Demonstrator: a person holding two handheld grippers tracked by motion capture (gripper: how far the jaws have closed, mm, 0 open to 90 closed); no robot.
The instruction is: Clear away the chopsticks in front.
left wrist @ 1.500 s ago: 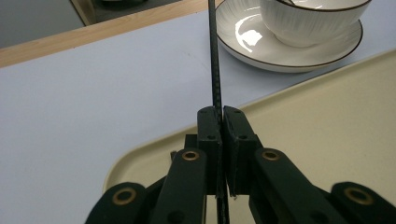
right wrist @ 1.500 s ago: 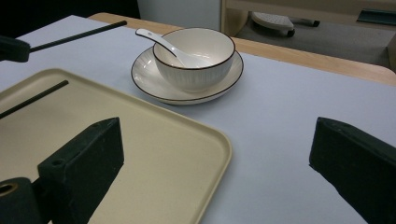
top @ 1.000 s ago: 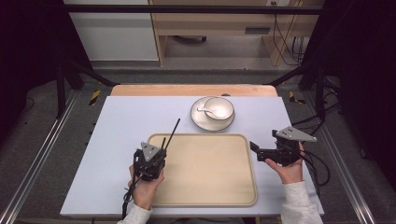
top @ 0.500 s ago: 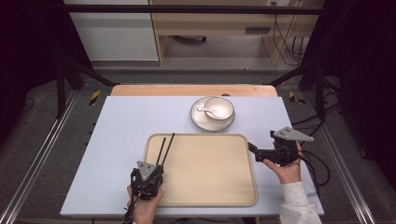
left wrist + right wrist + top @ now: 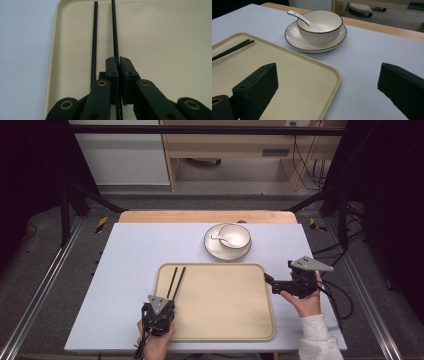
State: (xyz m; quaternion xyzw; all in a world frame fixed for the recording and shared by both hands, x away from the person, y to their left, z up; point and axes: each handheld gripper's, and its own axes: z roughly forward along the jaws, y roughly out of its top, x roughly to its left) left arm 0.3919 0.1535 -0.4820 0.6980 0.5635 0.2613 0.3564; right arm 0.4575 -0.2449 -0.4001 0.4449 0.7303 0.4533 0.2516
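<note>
**Left claw grips one chopstick on the tray; right claw gapes beside it**

The left claw (image 5: 164,304) sits at the near left corner of the beige tray (image 5: 225,320), its jaws pinched on one black chopstick (image 5: 115,32). The second chopstick (image 5: 94,42) lies just beside it, free, both pointing away along the tray's left side. The right claw (image 5: 267,279) hovers at the tray's right edge, jaws spread wide and holding nothing. Beyond the tray, on the pale table (image 5: 130,250), a white bowl (image 5: 320,26) stands on a saucer (image 5: 292,35) with a white spoon (image 5: 300,18) resting inside.
</note>
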